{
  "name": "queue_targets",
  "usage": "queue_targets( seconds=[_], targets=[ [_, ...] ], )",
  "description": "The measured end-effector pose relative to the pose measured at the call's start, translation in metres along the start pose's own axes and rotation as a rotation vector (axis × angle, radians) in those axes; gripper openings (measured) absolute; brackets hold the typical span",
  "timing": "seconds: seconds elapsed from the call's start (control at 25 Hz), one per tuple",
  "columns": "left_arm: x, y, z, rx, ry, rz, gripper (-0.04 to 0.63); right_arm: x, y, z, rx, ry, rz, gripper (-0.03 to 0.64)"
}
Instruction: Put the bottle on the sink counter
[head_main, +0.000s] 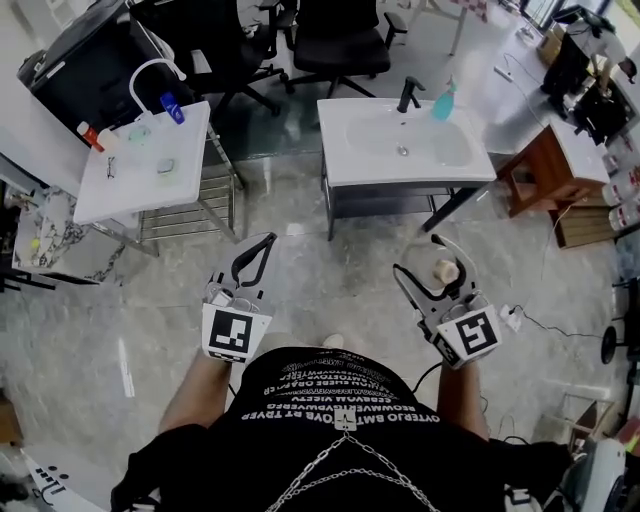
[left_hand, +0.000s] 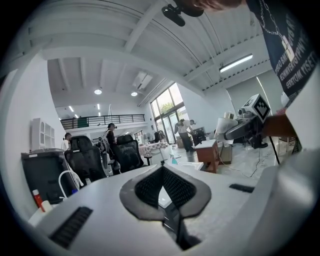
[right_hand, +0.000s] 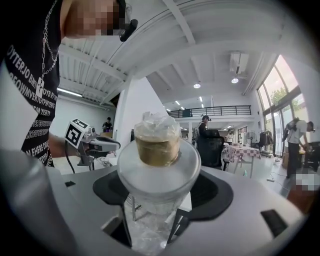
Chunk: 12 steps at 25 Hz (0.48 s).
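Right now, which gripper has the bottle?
The right gripper: its jaws clamp the clear bottle, which stands up between them. The left gripper has its jaws shut together on nothing.

The clear plastic bottle (right_hand: 158, 176) has a tan round cap (right_hand: 157, 145) under glossy transparent film. The pale grey right gripper (head_main: 440, 268) and the matching left gripper (head_main: 262, 245) both have black jaw pads and cubes printed with black-and-white square markers. The rectangular sink counter (head_main: 345, 160) is white, with a black tap (head_main: 409, 95) and a teal spray bottle (head_main: 444, 101), the polished floor (head_main: 330, 270) is grey with marble veining, and the person's T-shirt (head_main: 340, 400) is black with rows of white lettering.
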<state>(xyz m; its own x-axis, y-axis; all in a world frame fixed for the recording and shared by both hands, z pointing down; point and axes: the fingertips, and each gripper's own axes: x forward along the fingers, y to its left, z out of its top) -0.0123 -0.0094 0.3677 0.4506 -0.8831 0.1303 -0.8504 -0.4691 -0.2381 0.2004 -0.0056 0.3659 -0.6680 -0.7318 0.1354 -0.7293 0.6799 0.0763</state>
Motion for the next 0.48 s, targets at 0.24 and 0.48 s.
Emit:
queue_targets(
  seconds=[0.24, 0.48],
  targets=[
    [0.003, 0.000, -0.001, 0.009, 0.011, 0.005, 0.006, 0.002, -0.005, -0.007, 0.020, -0.004, 0.006, 0.333],
    [0.011, 0.007, -0.009, 0.002, 0.024, -0.011, 0.006, 0.017, -0.007, -0.008, 0.027, 0.001, 0.006, 0.333]
  ],
)
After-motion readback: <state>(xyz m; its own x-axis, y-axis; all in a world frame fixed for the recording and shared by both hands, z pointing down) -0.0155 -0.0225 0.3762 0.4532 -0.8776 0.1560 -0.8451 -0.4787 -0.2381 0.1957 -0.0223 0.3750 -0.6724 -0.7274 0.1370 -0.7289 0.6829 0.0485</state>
